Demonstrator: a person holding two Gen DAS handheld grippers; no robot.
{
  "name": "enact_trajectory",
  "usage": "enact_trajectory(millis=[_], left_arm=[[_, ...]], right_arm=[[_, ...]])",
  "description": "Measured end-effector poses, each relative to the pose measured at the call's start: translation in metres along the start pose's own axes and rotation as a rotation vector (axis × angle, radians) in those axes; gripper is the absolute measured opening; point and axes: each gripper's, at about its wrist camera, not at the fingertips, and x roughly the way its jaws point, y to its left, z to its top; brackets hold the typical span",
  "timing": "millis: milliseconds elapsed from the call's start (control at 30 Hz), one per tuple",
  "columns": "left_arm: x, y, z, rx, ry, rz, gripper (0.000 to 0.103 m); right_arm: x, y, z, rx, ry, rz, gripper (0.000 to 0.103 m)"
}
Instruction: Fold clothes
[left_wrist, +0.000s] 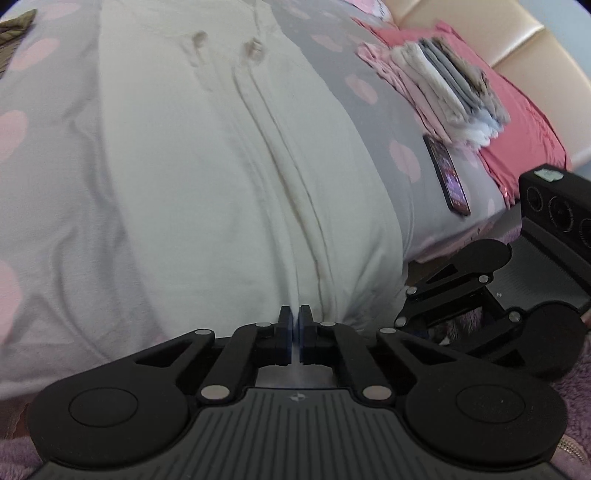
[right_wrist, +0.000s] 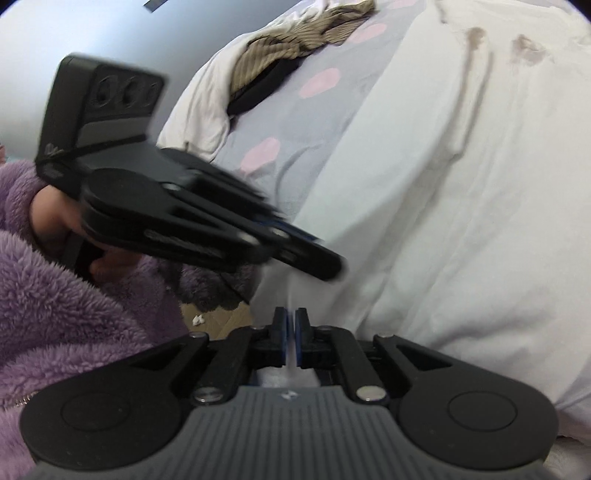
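Observation:
A cream-white garment (left_wrist: 221, 166) lies spread on the bed, with a long fold ridge down its middle and two small dark marks near its far end. It also shows in the right wrist view (right_wrist: 461, 203). My left gripper (left_wrist: 295, 321) is shut at the garment's near hem; whether cloth is pinched between the pads is not visible. My right gripper (right_wrist: 291, 325) is shut at the same near hem, just right of the left one. The right gripper also shows in the left wrist view (left_wrist: 406, 302), and the left gripper, blurred, in the right wrist view (right_wrist: 325, 266).
The bed has a grey sheet with pink dots (left_wrist: 55, 166). A stack of folded clothes (left_wrist: 443, 85) sits at the far right on red cloth (left_wrist: 524, 122). A phone (left_wrist: 448, 177) lies beside it. A brown striped garment (right_wrist: 295, 40) lies at the far left.

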Motion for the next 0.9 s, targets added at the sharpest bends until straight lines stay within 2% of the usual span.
enact_trajectory(millis=[67,200,300,333,367,400,500,533,567,633,767,867,900], left_arm=[[-0.008,0.005,-0.001,-0.024,-0.017,0.006,0.001],[-0.016,0.010,-0.003,-0.047,-0.034,-0.001,0.001],[-0.019,0.006,-0.003,-0.033,-0.040,-0.011,0.001],[-0.019,0.007,-0.004,-0.036,-0.043,-0.012,0.001],[-0.019,0.008,-0.004,-0.039,-0.044,-0.013,0.001],[-0.019,0.008,-0.004,-0.039,-0.045,-0.015,0.001],[-0.018,0.005,-0.004,-0.025,-0.047,-0.028,0.001],[-0.018,0.003,-0.004,-0.018,-0.047,-0.033,0.001],[-0.017,0.001,-0.004,-0.010,-0.048,-0.038,0.001],[-0.018,-0.002,-0.004,0.007,-0.052,-0.052,0.001],[-0.012,-0.010,-0.002,0.055,-0.051,-0.079,0.001],[-0.002,-0.017,-0.001,0.092,-0.033,-0.078,0.002],[0.001,-0.019,0.000,0.102,-0.026,-0.076,0.005]], right_arm=[[-0.002,-0.007,-0.001,0.035,-0.008,-0.037,0.016],[0.006,-0.021,-0.006,0.090,0.044,-0.141,0.016],[0.018,-0.029,-0.005,0.127,0.082,-0.112,0.017],[0.024,-0.031,-0.003,0.136,0.093,-0.098,0.023],[0.030,-0.033,-0.001,0.141,0.101,-0.087,0.035],[0.033,-0.036,-0.003,0.144,0.107,-0.081,0.041],[0.044,-0.040,-0.003,0.152,0.112,-0.065,0.041],[0.046,-0.041,-0.002,0.154,0.104,-0.061,0.037],[0.048,-0.041,-0.001,0.158,0.098,-0.054,0.024],[0.047,-0.040,-0.001,0.176,0.089,-0.036,0.004],[0.040,-0.030,-0.004,0.178,0.122,-0.017,0.003],[0.038,-0.023,-0.005,0.146,0.144,-0.042,0.003],[0.040,-0.023,-0.004,0.144,0.146,-0.051,0.003]])
